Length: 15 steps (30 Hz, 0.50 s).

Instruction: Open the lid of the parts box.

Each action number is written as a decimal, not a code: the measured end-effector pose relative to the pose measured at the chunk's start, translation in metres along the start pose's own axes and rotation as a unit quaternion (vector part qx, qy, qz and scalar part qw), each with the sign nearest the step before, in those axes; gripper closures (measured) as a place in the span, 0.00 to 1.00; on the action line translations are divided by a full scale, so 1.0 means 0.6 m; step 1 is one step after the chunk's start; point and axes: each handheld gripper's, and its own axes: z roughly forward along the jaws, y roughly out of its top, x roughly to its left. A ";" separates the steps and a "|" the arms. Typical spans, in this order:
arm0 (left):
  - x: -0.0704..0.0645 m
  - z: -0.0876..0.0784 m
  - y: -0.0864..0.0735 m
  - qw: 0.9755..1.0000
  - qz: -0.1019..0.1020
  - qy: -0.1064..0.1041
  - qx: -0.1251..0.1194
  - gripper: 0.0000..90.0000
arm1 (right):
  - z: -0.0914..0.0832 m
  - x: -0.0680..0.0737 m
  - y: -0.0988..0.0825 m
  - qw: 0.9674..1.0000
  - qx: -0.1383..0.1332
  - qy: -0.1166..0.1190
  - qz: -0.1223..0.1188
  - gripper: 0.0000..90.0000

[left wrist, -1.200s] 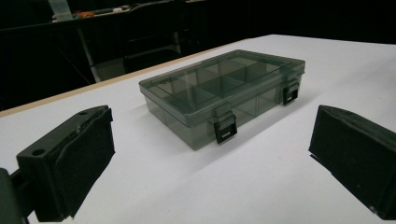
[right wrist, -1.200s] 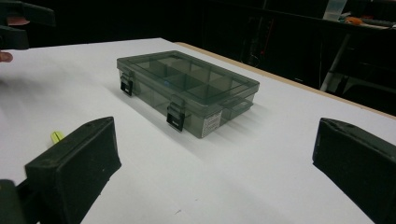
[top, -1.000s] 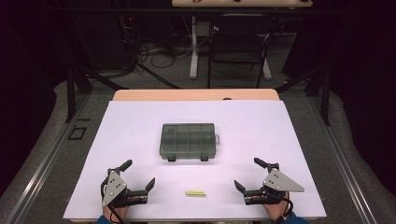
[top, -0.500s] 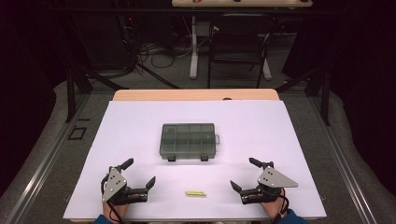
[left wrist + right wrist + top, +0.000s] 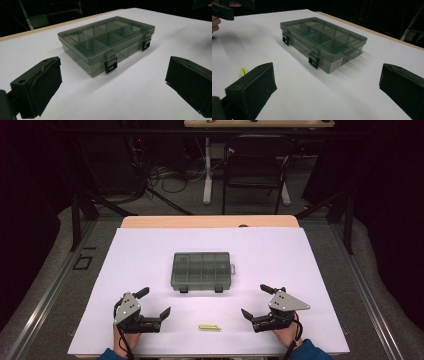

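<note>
High view: the left gripper (image 5: 156, 303) and the right gripper (image 5: 252, 300) are held near the front edge of the white table (image 5: 310, 270), both with jaws spread wide and empty, and the person's hands are cut off by the lower frame edge. A closed, smoky translucent compartment box (image 5: 202, 270) is seen at the table's middle, well apart from both grippers. Its contents are hard to make out through the lid, apart from a small blue item (image 5: 311, 33) in one compartment. A yellow-green stick (image 5: 209, 326) is seen lying between the grippers, partly hidden by a jaw in the right gripper view.
</note>
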 end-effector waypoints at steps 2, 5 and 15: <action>0.006 0.002 0.003 1.000 -0.002 0.001 -0.004 0.00 | 0.007 0.000 0.003 1.000 0.006 0.002 -0.001 0.00; 0.018 0.009 0.006 1.000 -0.008 -0.001 -0.001 0.00 | 0.017 0.000 0.007 1.000 0.009 0.003 0.000 0.00; 0.044 0.041 0.019 1.000 -0.010 -0.025 -0.010 0.00 | 0.049 -0.015 0.024 0.999 0.030 -0.002 0.009 0.00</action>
